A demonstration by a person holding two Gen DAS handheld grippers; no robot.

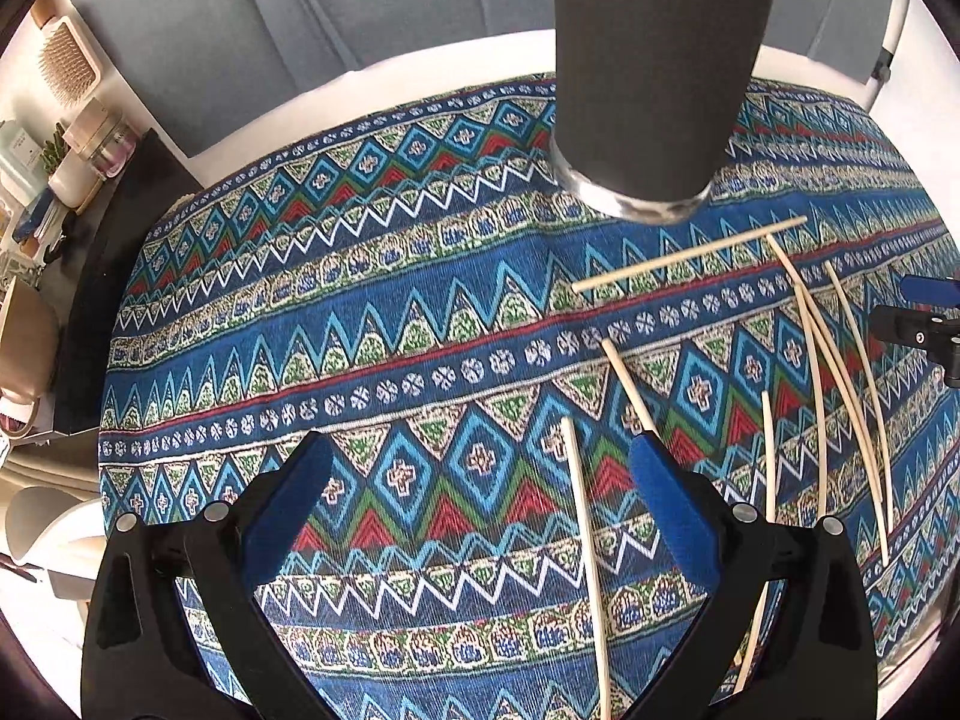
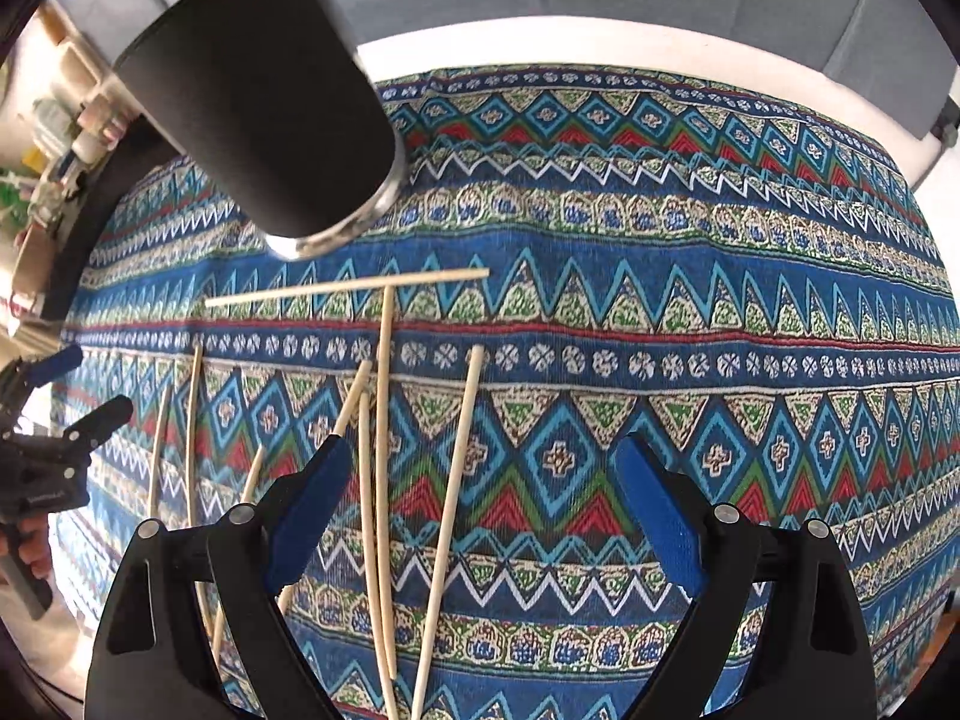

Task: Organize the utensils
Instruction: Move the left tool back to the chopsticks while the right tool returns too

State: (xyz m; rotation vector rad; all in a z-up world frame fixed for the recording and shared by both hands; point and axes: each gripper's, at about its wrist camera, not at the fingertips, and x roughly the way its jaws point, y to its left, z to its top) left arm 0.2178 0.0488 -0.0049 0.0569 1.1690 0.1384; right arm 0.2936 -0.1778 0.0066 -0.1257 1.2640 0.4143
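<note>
Seven loose chopsticks (image 2: 445, 504), one cup (image 2: 270, 102)

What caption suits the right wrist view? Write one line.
Open right claw above scattered wooden chopsticks on a patterned tablecloth, black tumbler standing behind.

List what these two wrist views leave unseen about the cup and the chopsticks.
- Black cup: its opening is cut off by the top edge in the left wrist view, and faces away in the right wrist view, so its contents are unknown.
- Chopsticks: their near ends run off the bottom edge or behind the right gripper.
- Chopstick count: uncertain; the left gripper covers some.
</note>
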